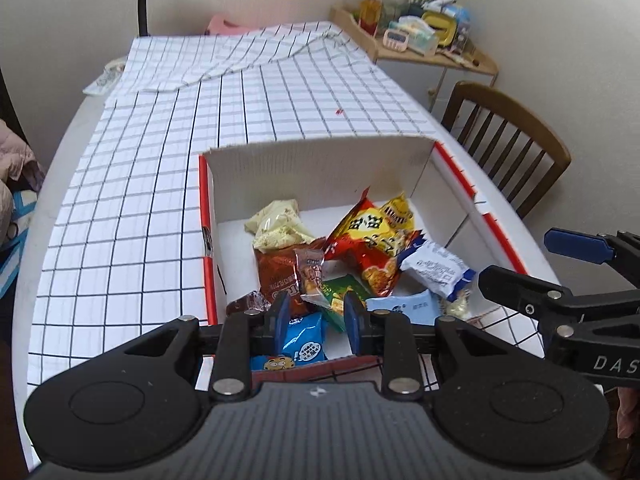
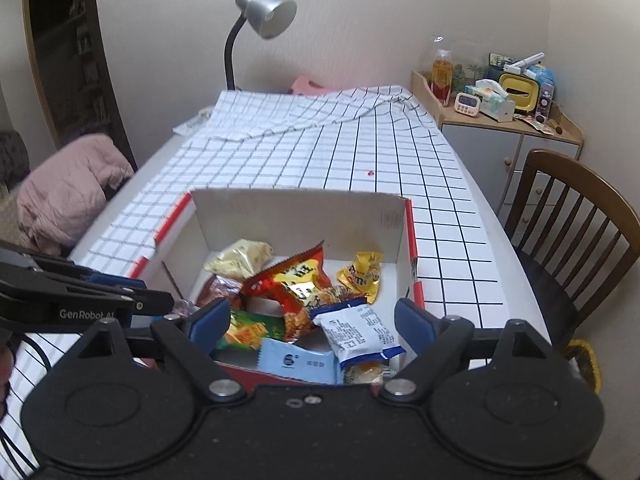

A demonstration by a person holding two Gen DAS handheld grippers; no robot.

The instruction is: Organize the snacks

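A white cardboard box with red edges (image 1: 320,168) (image 2: 296,216) sits on the checked tablecloth and holds several snack packets. Among them are a red and yellow bag (image 1: 372,248) (image 2: 296,280), a pale bag (image 1: 276,224) (image 2: 240,260), a yellow packet (image 2: 362,274), a white and blue packet (image 1: 436,268) (image 2: 360,328) and a blue cookie packet (image 1: 304,340). My left gripper (image 1: 318,316) hovers over the box's near edge, open with a narrow gap and empty. My right gripper (image 2: 312,324) is open wide and empty above the box's near side.
A checked cloth (image 1: 160,200) covers the table, with a folded part at the far end (image 2: 304,116). A wooden chair (image 2: 576,240) stands at the right. A desk lamp (image 2: 260,28) and a cluttered side cabinet (image 2: 500,112) stand behind.
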